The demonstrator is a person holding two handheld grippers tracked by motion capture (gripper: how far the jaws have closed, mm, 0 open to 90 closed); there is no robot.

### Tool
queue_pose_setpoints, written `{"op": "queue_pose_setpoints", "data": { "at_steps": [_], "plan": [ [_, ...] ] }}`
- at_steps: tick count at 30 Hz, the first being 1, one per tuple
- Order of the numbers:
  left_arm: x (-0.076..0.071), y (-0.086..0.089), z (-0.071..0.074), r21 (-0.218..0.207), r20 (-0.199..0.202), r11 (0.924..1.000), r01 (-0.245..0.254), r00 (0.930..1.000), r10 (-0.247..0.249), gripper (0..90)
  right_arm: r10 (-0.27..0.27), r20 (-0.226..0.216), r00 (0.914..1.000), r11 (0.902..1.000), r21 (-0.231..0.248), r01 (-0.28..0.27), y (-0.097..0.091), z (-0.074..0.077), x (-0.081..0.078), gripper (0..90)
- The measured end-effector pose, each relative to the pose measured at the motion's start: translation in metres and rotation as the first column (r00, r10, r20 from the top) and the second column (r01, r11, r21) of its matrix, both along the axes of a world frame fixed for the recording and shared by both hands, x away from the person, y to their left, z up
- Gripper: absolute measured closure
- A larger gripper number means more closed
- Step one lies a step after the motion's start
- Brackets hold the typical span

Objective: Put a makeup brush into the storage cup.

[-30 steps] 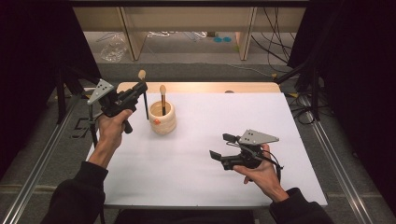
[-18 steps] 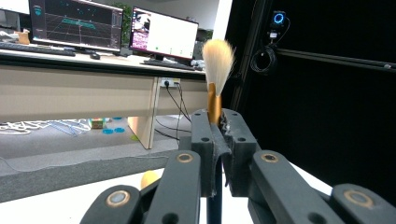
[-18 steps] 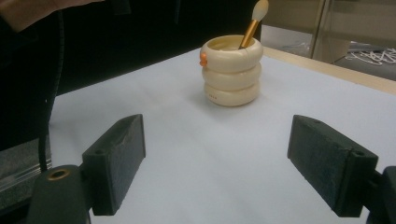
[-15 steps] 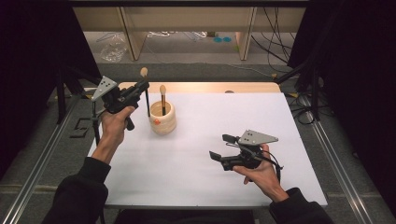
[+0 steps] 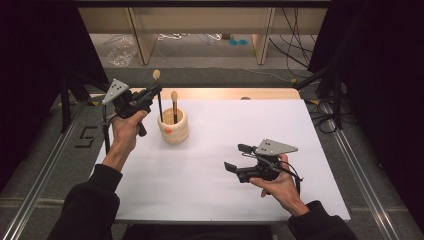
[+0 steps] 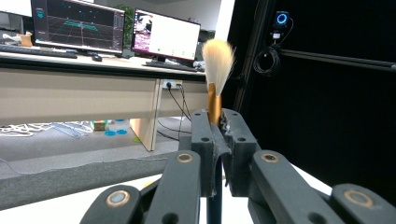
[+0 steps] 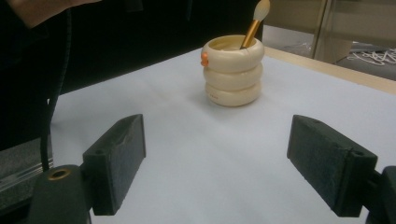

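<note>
The left gripper (image 5: pixel 150 95) has its jaws clamped tight on a brush (image 5: pixel 158 95) with a thin dark stick. In the left gripper view the soft pale tip of the brush (image 6: pixel 217 60) pokes up just above the jaws. A second ago the hand was a bit lower and nearer the person; now it has crept up and away a little, so the brush hangs just beside the cup (image 5: pixel 174 129), on the left of it, and not inside it yet. It looks like the brush is on its way into the cup.

A second brush (image 5: pixel 174 102) already stands in the cup, leaning on its rim. The new one has to slip in next to it without a bump.

The right gripper (image 5: pixel 239 157) has not moved. It rests well away from the cup, toward the person, with its jaws wide apart and nothing between them.

The white table (image 5: pixel 210 200) is bare all around the cup. The cup sits near the far left corner, so the far edge and the left edge are close to it.
</note>
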State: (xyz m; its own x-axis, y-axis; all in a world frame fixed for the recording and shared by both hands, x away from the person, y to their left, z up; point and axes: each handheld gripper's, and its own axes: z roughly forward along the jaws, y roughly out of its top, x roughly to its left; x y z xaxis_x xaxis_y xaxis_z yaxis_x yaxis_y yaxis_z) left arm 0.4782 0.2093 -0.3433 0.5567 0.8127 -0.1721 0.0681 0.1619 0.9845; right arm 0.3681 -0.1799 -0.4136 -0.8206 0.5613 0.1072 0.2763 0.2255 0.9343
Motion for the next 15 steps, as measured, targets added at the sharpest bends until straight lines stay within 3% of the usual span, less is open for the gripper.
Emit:
{"op": "queue_pose_setpoints", "data": {
  "at_steps": [2, 15],
  "plan": [
    [0.001, -0.001, -0.001, -0.018, -0.015, 0.9998, -0.008, 0.9999, 0.008, 84.5, 0.001, 0.012, 0.9999, 1.0, 0.0, -0.001, 0.0, 0.0, 0.001, 20.6],
    [0.018, -0.008, -0.013, 0.002, 0.008, 0.9995, -0.033, 0.9994, 0.033, 84.4, 0.004, -0.001, 1.0, 1.0, -0.002, -0.004, 0.0, 0.0, -0.001, 21.0]
  ]
}}
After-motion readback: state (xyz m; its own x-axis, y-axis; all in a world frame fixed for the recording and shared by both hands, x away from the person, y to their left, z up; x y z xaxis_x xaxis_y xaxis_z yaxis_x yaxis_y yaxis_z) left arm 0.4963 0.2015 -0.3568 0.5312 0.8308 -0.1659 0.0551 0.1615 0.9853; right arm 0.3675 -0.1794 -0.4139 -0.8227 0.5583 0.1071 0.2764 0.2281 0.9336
